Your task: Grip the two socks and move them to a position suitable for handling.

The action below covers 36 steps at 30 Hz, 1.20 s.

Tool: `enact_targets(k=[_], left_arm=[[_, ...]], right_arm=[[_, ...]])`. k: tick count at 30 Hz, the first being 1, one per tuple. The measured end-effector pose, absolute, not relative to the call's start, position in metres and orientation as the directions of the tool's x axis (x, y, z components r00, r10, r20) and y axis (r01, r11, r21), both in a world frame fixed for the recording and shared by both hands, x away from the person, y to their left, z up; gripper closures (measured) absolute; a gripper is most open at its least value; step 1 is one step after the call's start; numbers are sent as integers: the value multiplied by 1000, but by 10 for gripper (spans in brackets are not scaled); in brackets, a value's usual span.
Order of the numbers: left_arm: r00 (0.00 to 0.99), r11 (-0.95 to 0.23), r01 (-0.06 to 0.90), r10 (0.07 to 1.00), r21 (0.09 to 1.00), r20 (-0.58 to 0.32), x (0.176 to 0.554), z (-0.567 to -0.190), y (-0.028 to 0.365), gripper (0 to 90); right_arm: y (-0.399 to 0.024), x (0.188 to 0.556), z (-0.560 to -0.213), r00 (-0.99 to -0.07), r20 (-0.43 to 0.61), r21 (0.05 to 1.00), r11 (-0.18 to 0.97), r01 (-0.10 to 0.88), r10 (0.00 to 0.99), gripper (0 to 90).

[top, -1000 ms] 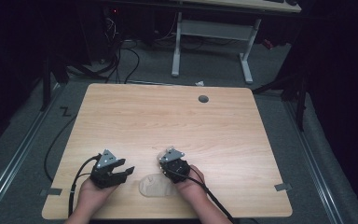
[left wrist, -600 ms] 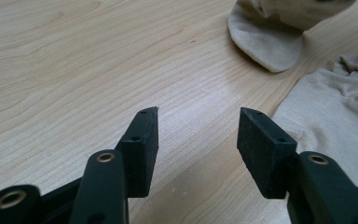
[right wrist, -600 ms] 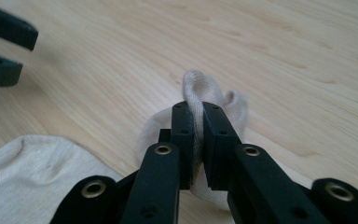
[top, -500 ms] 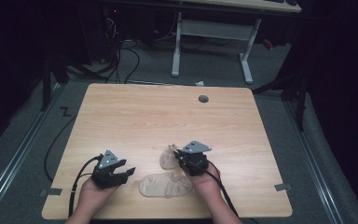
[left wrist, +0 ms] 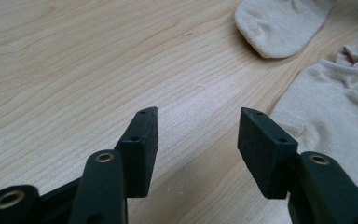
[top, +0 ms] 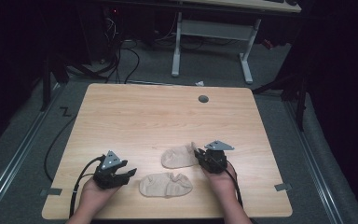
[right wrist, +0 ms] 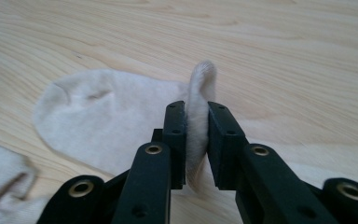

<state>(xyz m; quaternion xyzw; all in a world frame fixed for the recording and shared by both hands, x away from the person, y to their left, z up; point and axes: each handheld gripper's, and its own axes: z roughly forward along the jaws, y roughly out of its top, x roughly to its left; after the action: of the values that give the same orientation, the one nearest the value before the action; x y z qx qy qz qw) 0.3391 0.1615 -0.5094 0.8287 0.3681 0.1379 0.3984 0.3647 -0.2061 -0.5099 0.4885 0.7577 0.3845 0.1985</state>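
Two beige ankle socks lie on the wooden table near its front edge. The nearer sock lies flat between my hands. The farther sock lies just beyond it, its cuff end raised. My right gripper pinches that raised cuff between its pads; its jaws have just been opening, and the fabric still fills the gap and touches both pads. My left gripper rests on the table left of the nearer sock, open, with bare wood between its fingers.
A round grey cable hole sits near the table's far edge. Beyond the table stands another desk's white frame, with cables on the dark floor. Black cables trail from both grippers over the front edge.
My right gripper has moved right and a little away from me, dragging one sock off the other; the two socks now lie apart. The left gripper has stayed put.
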Motion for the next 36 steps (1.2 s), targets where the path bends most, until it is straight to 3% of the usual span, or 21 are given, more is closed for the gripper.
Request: enact_targets(k=[7,13,18,27,33,36], left_arm=[[695,-419,495,717,761,-58,339,-510,159,480],[695,-420,492,717,763,-53,340,-510,158,478],[700,-431,495,713,754,-52,341,-511,155,471],[696,-412,505,714,758,-76,344,-512,150,470],[712,-424,481,700,767,-59,345,-510,140,464],[715,-403,490,693,773,-92,350,-512,130,463]], right_arm=[[-227,367,-515,-384,89,770,181,612,919,737],[-236,364,-509,-353,38,788,189,586,935,711],[-229,368,-517,-404,-11,754,273,597,915,858],[-215,370,-526,-452,-23,718,329,613,892,872],[-192,366,-526,-500,-29,714,368,596,866,870],[-175,364,-527,-525,-36,714,389,581,850,869]])
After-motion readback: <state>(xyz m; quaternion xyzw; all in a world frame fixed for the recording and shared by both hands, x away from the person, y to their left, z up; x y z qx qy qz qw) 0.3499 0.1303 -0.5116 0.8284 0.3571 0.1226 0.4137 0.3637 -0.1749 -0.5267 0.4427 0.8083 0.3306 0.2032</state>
